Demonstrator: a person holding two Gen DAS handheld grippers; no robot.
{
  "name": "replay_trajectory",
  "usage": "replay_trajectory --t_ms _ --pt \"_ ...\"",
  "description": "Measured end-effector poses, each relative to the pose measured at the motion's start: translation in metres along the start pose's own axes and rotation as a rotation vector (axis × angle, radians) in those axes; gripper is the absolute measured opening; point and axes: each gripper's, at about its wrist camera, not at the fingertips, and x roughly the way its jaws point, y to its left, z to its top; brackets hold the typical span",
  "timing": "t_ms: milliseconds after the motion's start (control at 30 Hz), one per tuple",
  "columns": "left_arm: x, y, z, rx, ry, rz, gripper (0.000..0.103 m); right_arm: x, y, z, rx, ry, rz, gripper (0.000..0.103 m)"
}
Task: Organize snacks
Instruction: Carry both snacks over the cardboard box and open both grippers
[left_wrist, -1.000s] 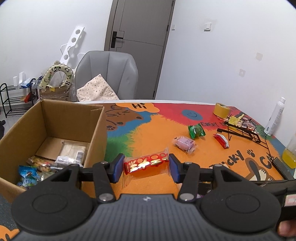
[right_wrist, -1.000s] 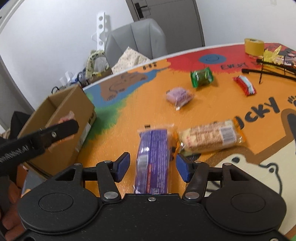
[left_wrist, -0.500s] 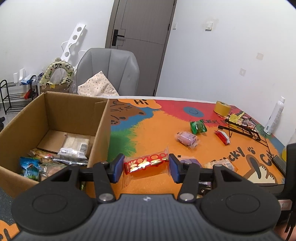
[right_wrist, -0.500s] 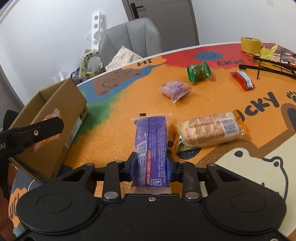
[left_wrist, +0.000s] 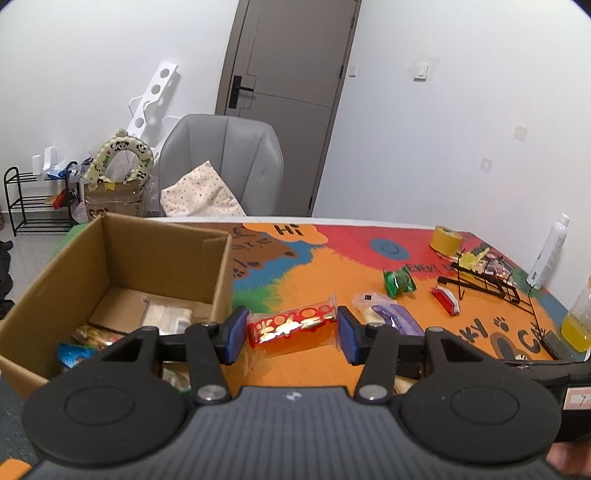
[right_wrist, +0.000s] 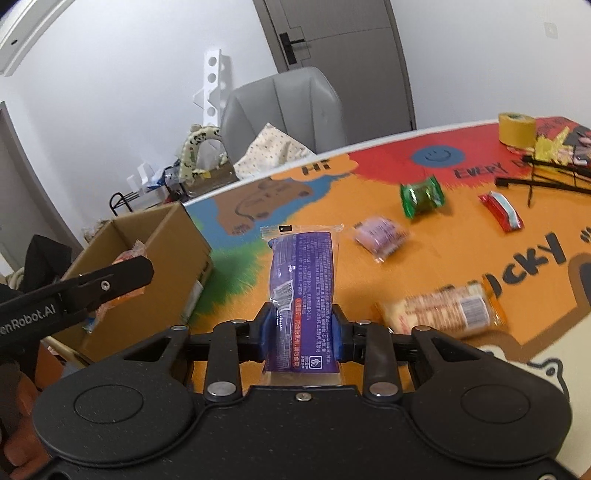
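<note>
my left tongs: gripping red snack
my right tongs: clamping purple pack, long axis 12 o'clock
box: 10 o'clock, left nearer

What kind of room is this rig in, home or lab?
Probably a home room, not a lab: a table under a cartoon mat, a grey padded chair by an interior door, and a shoe rack against the wall.
</note>
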Motion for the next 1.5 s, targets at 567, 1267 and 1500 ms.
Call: replay_trajectory --t_ms 567,1267,1500 --pt "-0.014 0.059 0.022 -0.083 -0.062 0.098 0.050 0.003 0.045 0.028 -0.041 -0.036 0.057 0.029" --pt "-0.015 0.122 0.040 -0.177 -0.081 0.168 0.076 0.013 0.104 0.049 -0.125 -0.049 0.095 0.029" --pt "-0.032 0.132 0.032 -0.212 -0.091 0.161 0.076 0.020 0.124 0.051 -0.137 -0.038 0.126 0.029"
